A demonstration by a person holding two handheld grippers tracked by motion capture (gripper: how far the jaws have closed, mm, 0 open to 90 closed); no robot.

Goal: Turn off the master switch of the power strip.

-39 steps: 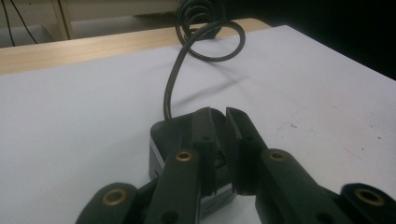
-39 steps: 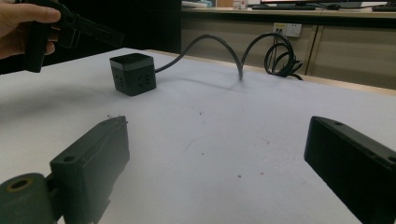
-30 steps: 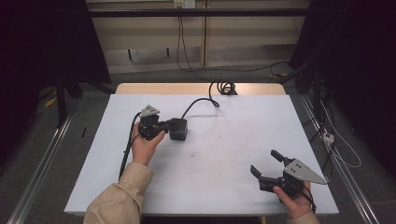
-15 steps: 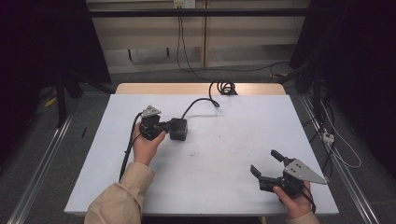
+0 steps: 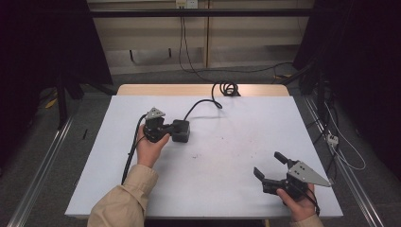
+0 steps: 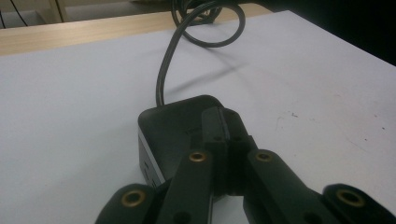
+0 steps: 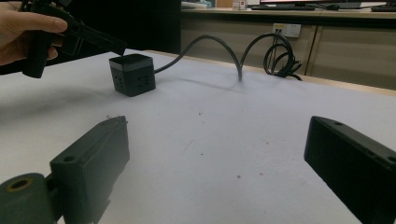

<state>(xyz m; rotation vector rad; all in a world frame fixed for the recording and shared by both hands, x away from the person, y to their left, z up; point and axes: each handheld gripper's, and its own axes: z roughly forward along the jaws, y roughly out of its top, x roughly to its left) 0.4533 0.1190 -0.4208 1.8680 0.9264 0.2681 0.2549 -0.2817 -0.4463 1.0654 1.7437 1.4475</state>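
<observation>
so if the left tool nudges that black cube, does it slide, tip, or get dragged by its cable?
The cube sits flat on the smooth white table and looks squat, so it probably slides rather than tips. Its thick cable arches clear of the table, so it seems stiff and would likely resist or twist the cube. The left tool, shut, rests over its top.

You have a white surface (image 5: 227, 156) with small dark specks (image 5: 201, 155) near its middle and a bare wooden strip (image 5: 156, 90) along its far edge. Behind it, a wall socket (image 7: 286, 30) sits on pale cabinet panels (image 5: 156, 33); loose cables (image 5: 340, 146) lie on the floor at right.
</observation>
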